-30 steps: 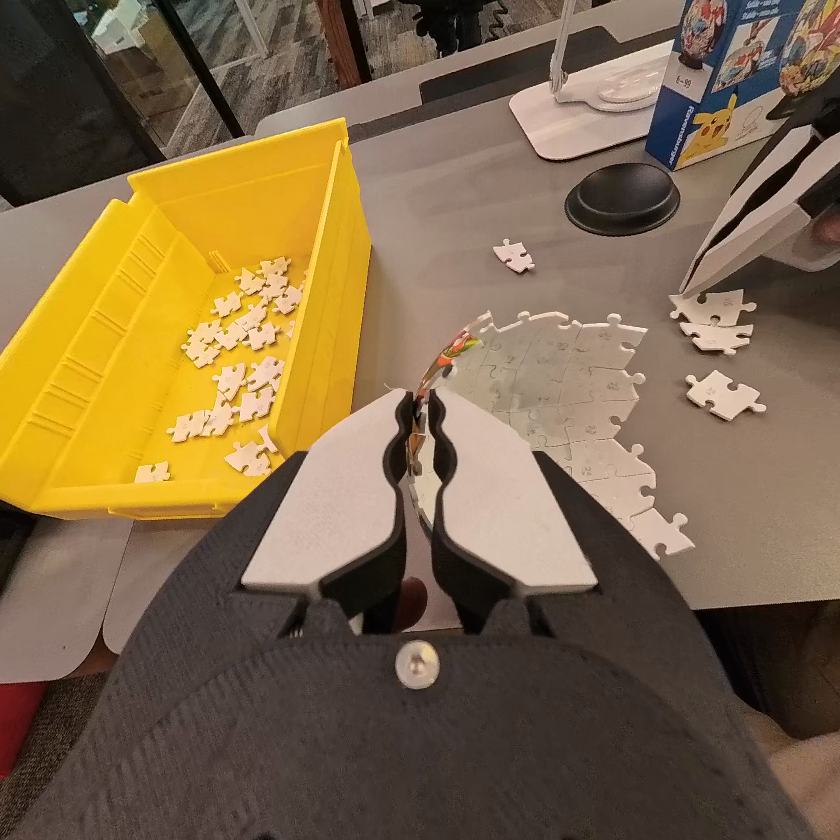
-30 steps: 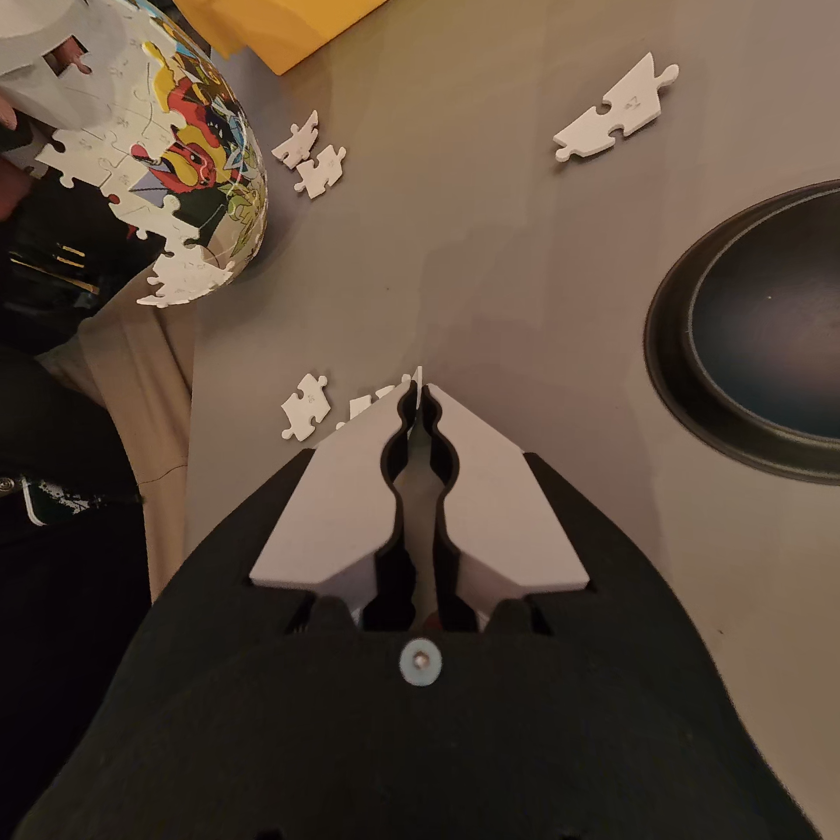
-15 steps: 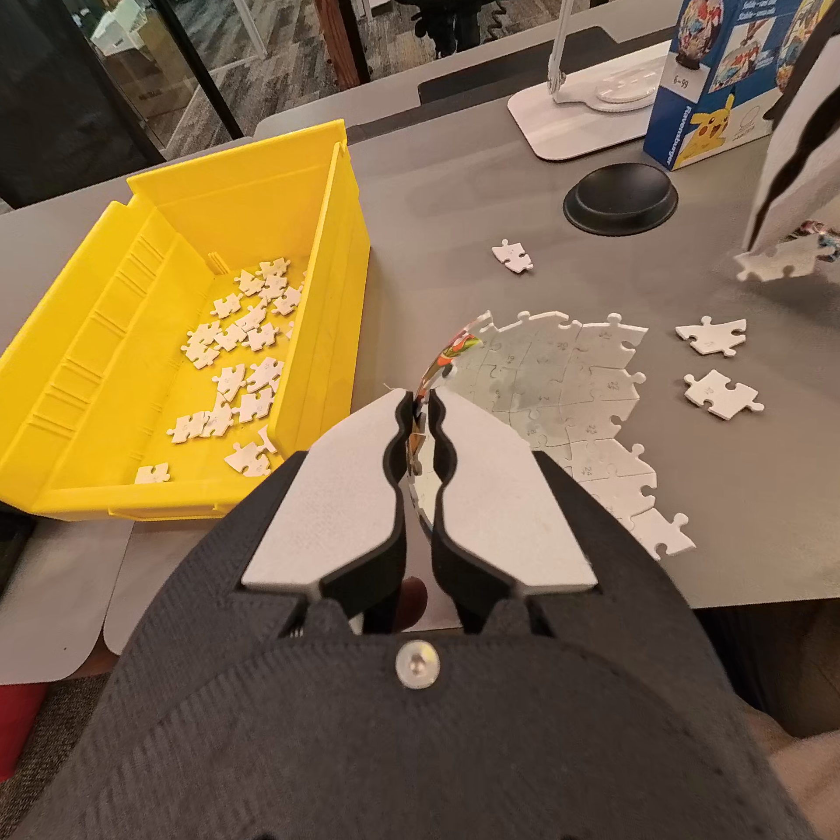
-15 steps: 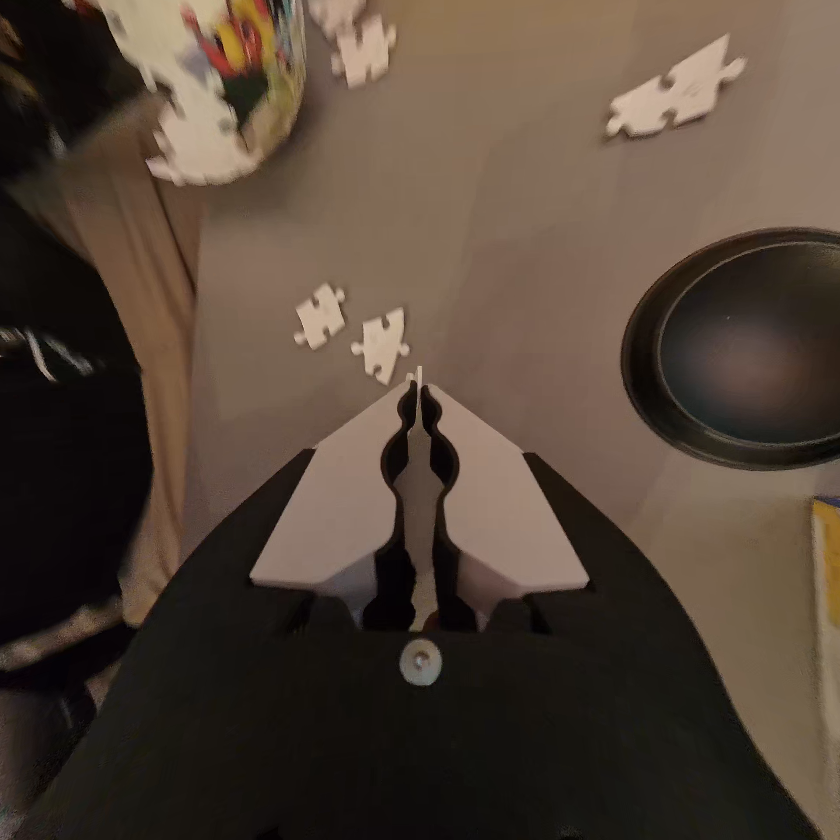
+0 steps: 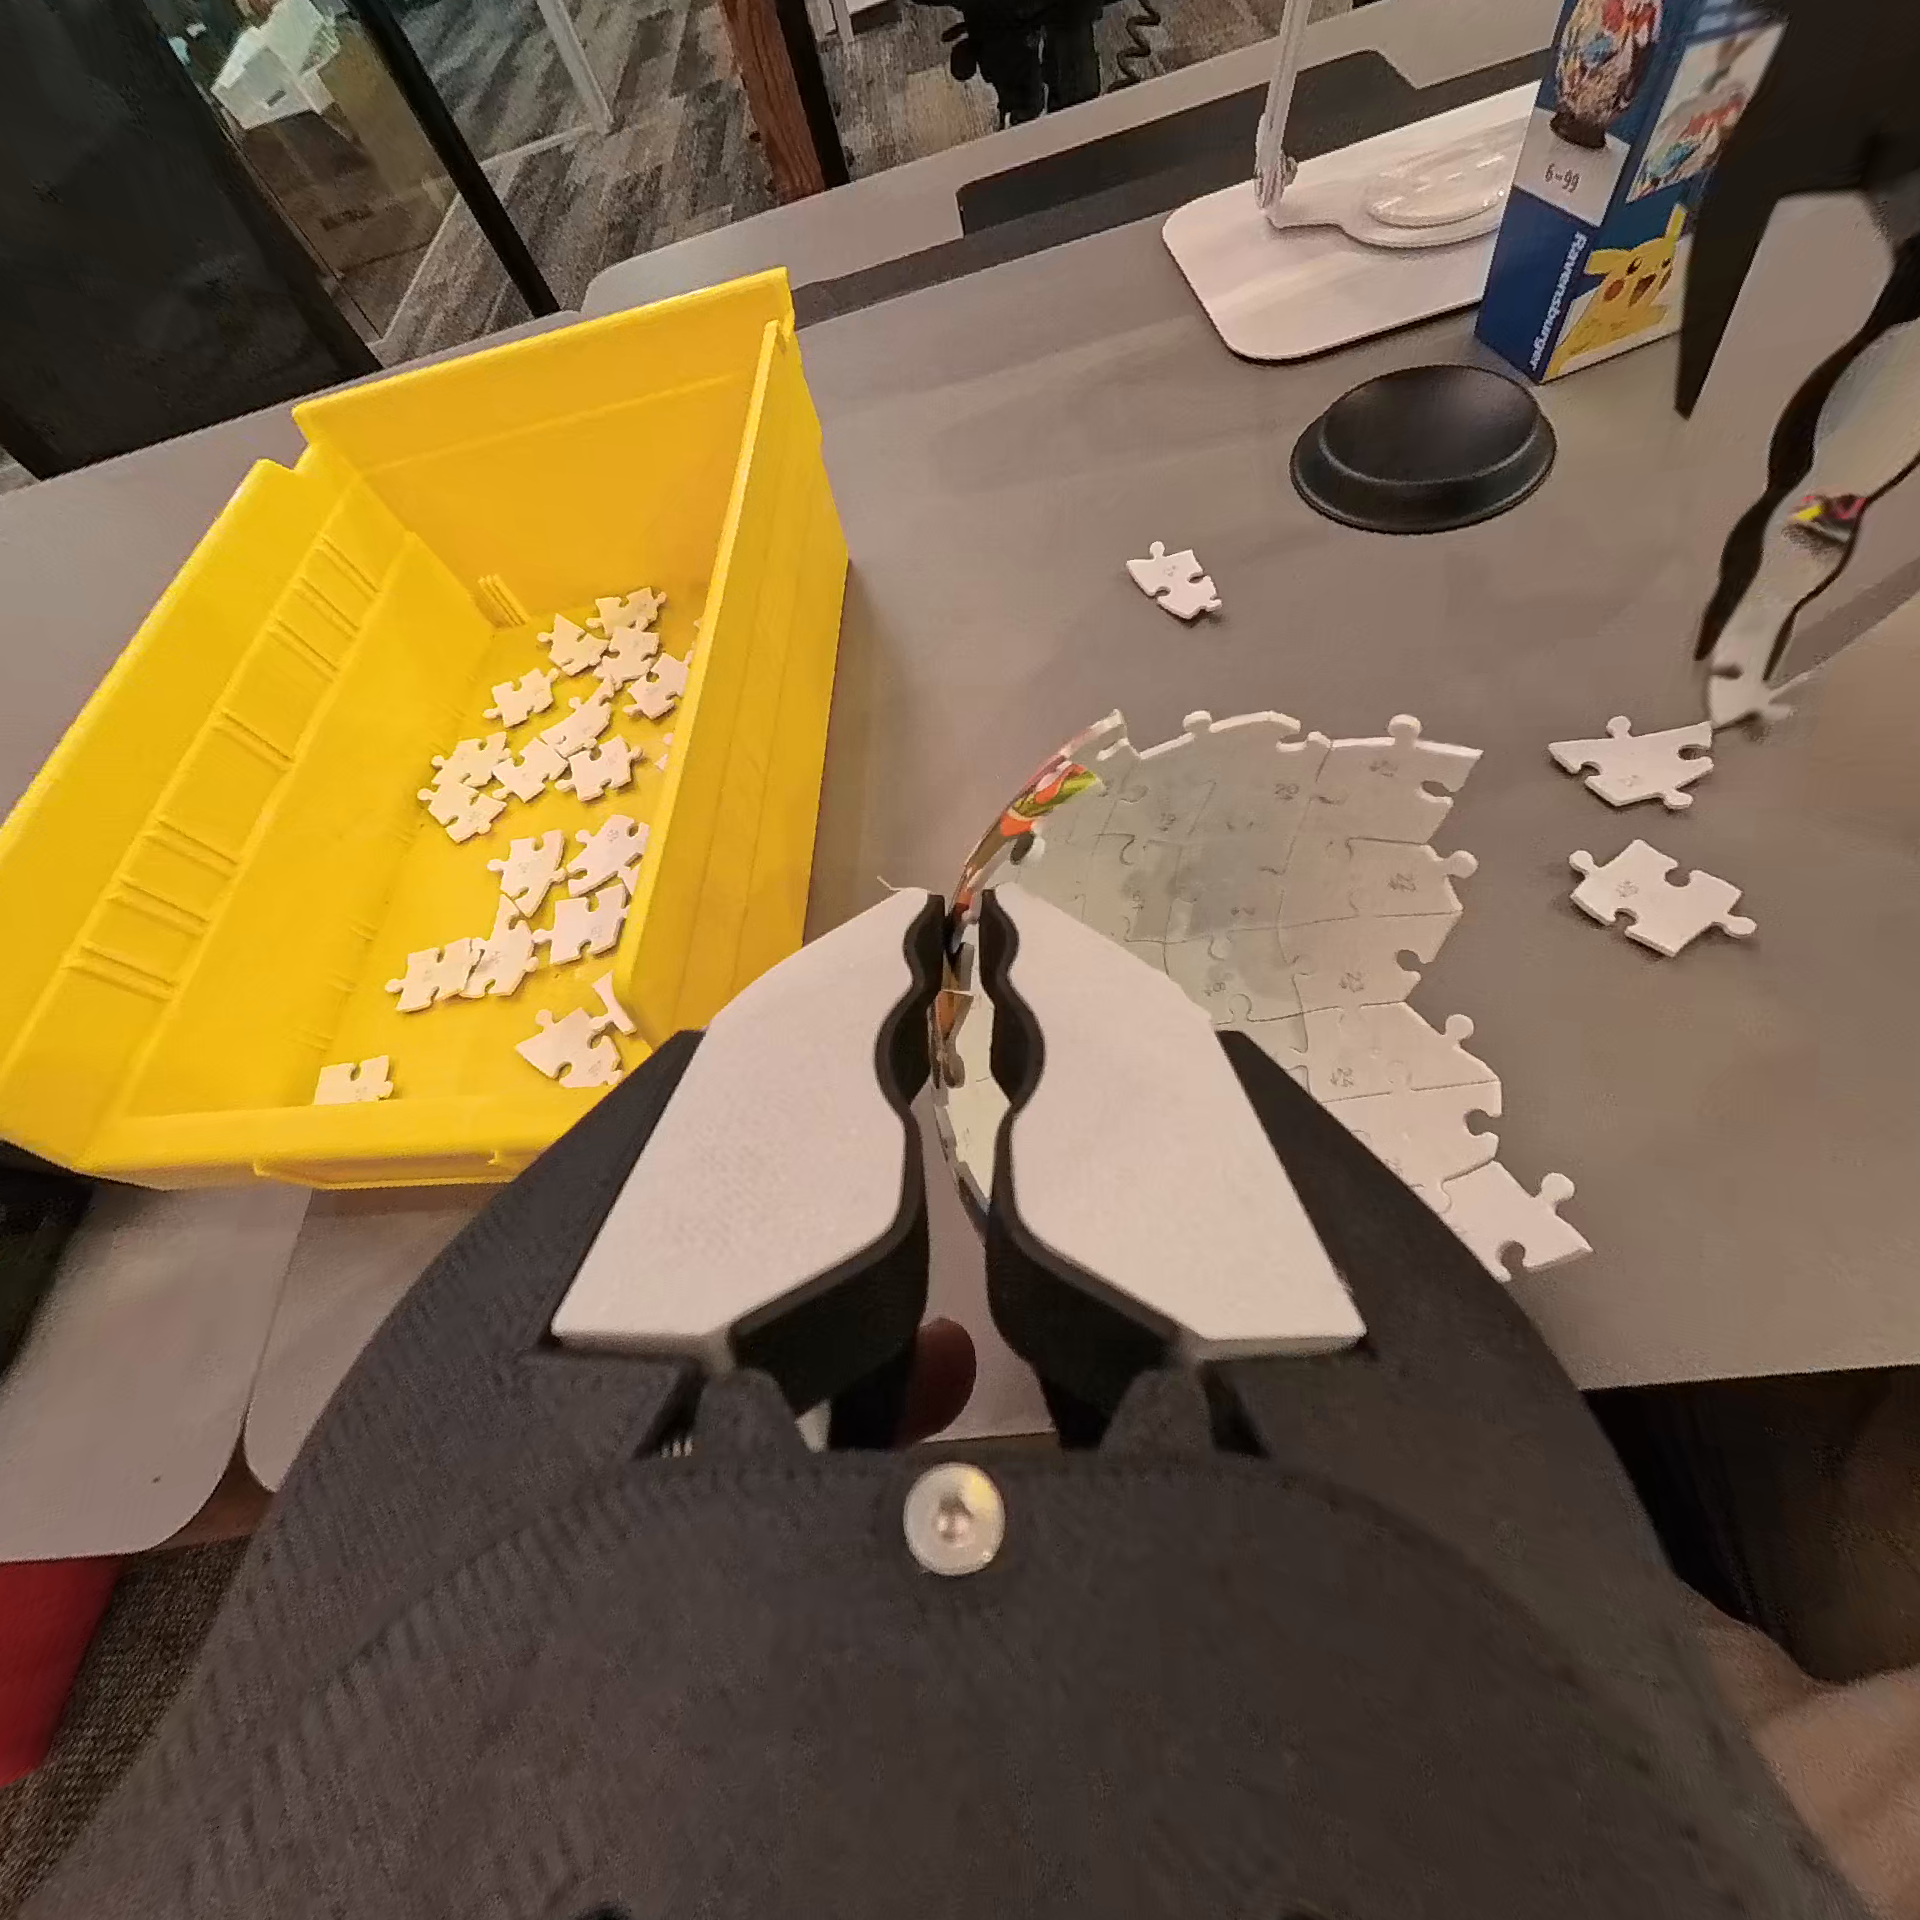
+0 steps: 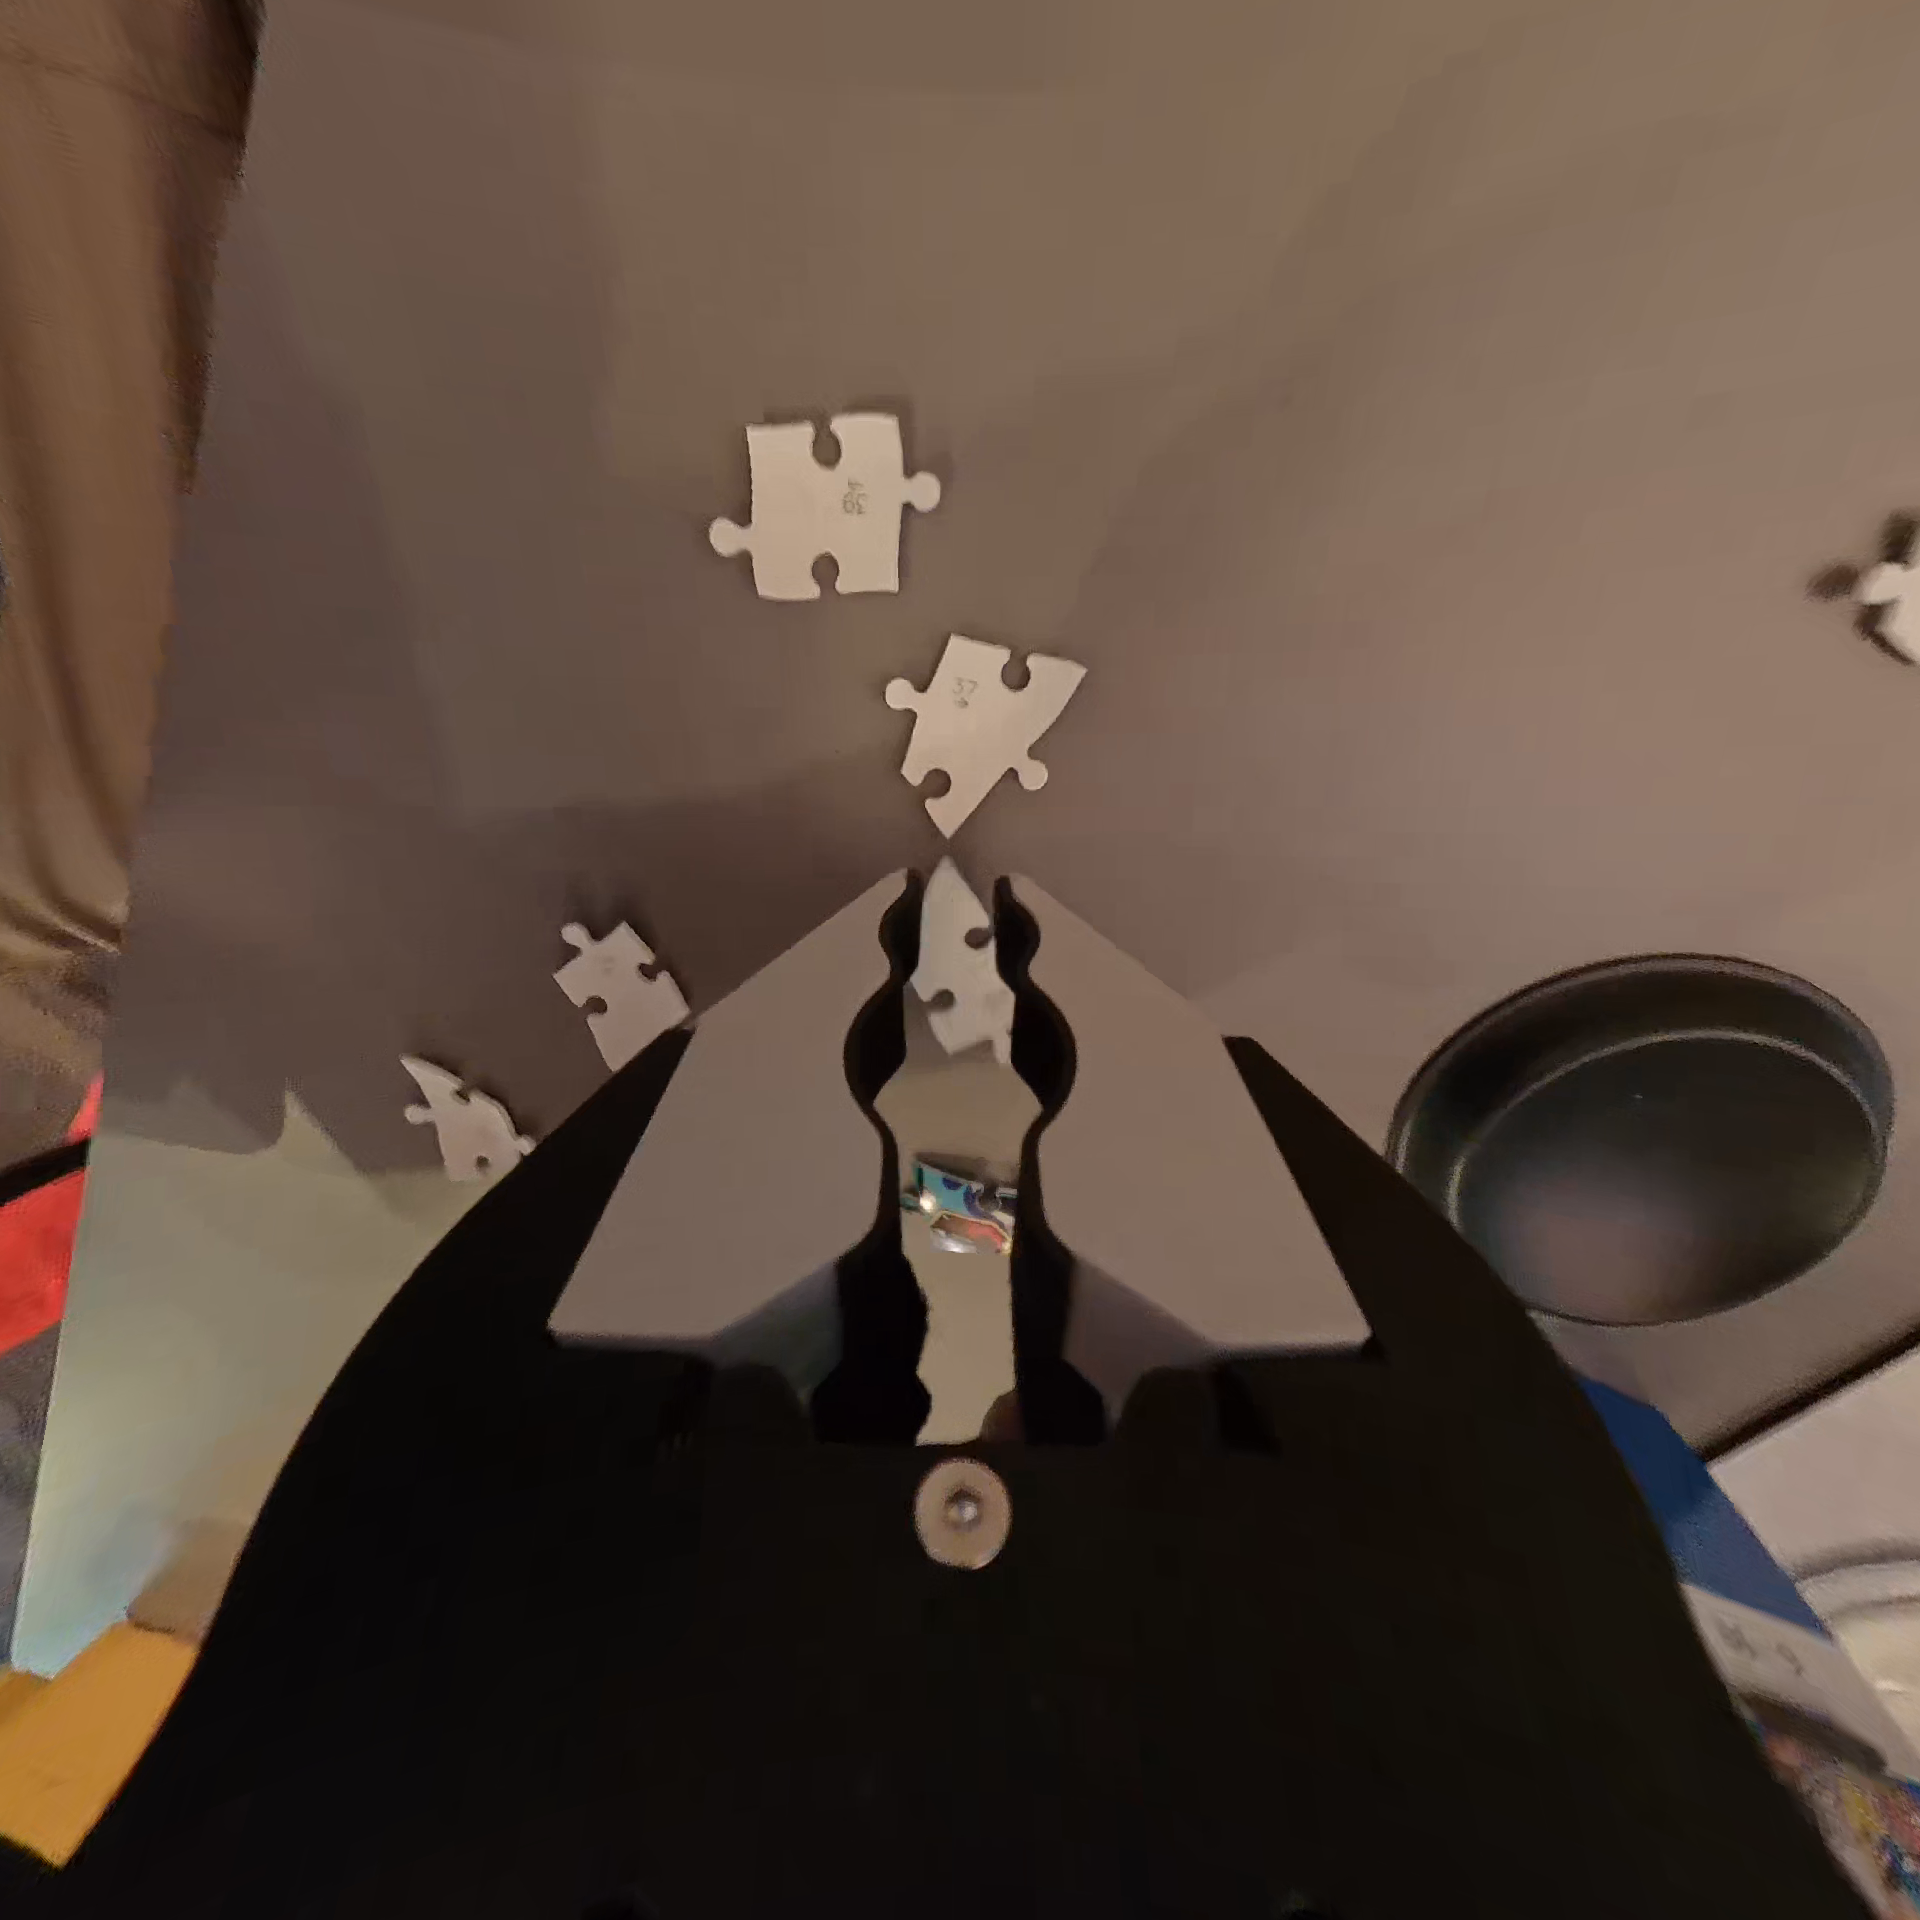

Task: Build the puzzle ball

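- Between the left gripper [image 5: 961, 914] jaws: the rim of the half-built ball shell [image 5: 1278, 935], pinched tight. Shell stands on edge, its white inner face open to the right, its printed side showing only along the rim.
- Right gripper [image 6: 956, 883]: jaws nearly closed on a loose piece [image 6: 961, 966], white back up. Grip looks slight, with the piece poking out past the tips.
- Just beyond those tips: two more pieces [image 6: 982, 727] flat on the grey table [image 6: 1351, 416], well apart from the shell.
- Further left: yellow bin [image 5: 312, 831] with many spare pieces.
- Risk: the held piece may twist or drop on the way over, since so little of it is gripped.
- Risk: pressing it in could flex the shell and pop neighbouring joints, as it is held at only one rim point.
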The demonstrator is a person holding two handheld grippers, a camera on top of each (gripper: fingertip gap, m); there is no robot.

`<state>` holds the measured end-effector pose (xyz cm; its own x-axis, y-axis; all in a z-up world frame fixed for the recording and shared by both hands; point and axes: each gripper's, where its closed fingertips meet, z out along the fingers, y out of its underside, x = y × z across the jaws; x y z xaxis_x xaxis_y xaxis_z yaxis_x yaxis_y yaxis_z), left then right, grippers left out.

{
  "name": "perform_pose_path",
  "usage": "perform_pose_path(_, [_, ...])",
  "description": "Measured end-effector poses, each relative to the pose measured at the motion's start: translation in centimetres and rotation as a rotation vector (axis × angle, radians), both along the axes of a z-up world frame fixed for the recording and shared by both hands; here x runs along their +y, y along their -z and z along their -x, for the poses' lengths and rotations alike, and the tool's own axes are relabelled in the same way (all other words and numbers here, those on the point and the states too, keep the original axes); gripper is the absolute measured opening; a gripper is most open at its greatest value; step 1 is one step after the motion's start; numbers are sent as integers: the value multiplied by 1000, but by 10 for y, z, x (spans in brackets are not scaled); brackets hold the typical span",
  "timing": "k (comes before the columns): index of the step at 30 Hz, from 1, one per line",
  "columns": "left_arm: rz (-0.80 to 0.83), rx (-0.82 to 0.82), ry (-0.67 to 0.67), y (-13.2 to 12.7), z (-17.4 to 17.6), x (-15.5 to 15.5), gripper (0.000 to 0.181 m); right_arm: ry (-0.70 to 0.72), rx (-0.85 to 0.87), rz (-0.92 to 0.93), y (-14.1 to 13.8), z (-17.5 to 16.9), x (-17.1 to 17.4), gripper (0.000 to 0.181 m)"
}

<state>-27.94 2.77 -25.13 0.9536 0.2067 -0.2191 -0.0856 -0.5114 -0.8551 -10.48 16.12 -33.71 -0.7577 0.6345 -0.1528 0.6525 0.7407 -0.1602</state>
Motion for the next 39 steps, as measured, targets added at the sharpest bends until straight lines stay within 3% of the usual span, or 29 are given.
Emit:
perform_pose_path(3, [-5, -5, -3, -1, 1, -1, 6, 172, 80, 0, -12, 4, 9, 24])
perform_pose_path(5, [-6, -8, -2, -1, 2, -1, 6, 365, 125, 7, -15, 0, 23, 24])
perform_pose_path(7, [-7, -12, 1, -1, 1, 0, 6, 491, 140, 74, -13, -12, 21, 45])
perform_pose_path(9, [-6, -13, 6, 0, 0, 1, 6, 562, 182, 95, -6, -18, 17, 56])
perform_pose_path(11, [-4, -14, 10, 0, -1, 2, 6, 547, 232, 52, 3, -21, 17, 65])
perform_pose_path(15, [-5, -2, 16, -2, -5, 4, 6, 562, 249, -10, 16, -17, 20, 55])
perform_pose_path(20, [2, 4, 15, -1, -5, 4, 6, 608, 288, 7, 15, -9, 15, 19])
perform_pose_path(24, [2, 3, 16, 0, -5, 5, 6, 635, 314, 39, 14, -8, 14, 18])
perform_pose_path(26, [1, 3, 17, 0, -5, 5, 6, 644, 337, 63, 10, -5, 14, 5])
perform_pose_path(39, [0, 4, 12, 0, -3, 3, 6, 603, 298, 117, 3, 6, 13, 0])
